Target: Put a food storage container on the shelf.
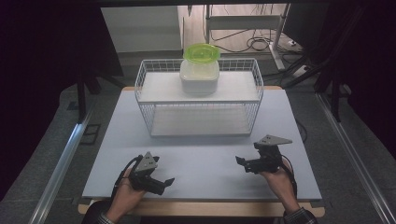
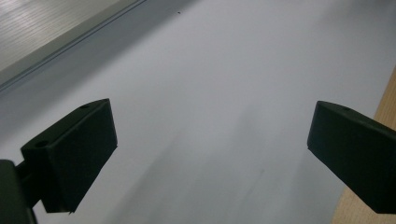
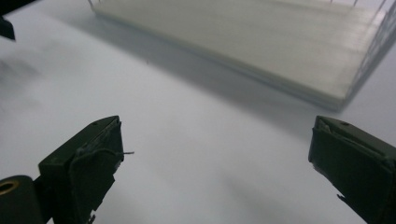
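Container (image 1: 200, 74) on rack (image 1: 154, 95), table (image 1: 196, 158) rear.

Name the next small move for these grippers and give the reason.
Probably bring the right gripper forward toward the green-lidded container on the wire rack's top shelf: both grippers, left gripper included, are open, hold nothing, and sit near the table's front edge.

The person's forearms are cut off by the bottom edge of the high view. The white container (image 1: 200, 77) hides part of the wire rack's (image 1: 144, 74) back rim, and its contents cannot be made out. In the right tongs' (image 3: 215, 163) own view the rack's shelf is blurred and cut by the top edge. Both jaws of the left tongs (image 2: 210, 158) run off the frame's bottom.
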The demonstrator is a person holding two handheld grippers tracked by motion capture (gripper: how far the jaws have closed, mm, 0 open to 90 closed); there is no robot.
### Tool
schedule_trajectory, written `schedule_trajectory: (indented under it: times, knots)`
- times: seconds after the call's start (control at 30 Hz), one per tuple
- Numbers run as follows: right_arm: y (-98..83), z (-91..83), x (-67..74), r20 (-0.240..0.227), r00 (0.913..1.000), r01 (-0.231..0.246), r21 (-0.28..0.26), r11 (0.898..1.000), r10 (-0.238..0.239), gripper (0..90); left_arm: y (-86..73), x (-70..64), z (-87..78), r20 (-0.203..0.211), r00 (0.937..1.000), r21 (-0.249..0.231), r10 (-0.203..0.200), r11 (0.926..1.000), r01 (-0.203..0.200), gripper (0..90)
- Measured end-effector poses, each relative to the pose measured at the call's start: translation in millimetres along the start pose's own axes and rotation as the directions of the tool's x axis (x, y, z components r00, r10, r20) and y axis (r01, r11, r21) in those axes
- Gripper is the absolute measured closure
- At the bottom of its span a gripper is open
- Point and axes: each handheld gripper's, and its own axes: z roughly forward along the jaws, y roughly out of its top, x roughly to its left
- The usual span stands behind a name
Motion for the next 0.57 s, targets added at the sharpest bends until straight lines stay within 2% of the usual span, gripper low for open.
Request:
schedule_trajectory:
  times: [0.33, 0.43, 0.57]
  knots:
    - [-26.8, -0.2, -0.1, 0.020, 0.9997, -0.014, 0.104, 0.995, 0.012, 3.4, -2.2, 2.6, 2.2, 0.005, 0.9999, 0.008, -0.012, 0.9999, 0.012, 1.2]
    - [-30.6, 3.1, 2.0, 0.021, 0.9998, -0.004, 0.136, 0.991, 0.001, 3.4, -3.0, 3.9, 3.3, 0.009, 0.9997, 0.011, -0.023, 0.9997, 0.022, 1.0]
    - [-30.7, 7.5, 5.9, 0.019, 0.9997, 0.011, 0.148, 0.989, -0.014, 3.4, -2.9, 5.1, 3.3, 0.006, 0.9995, 0.006, -0.032, 0.9995, 0.032, 0.9]
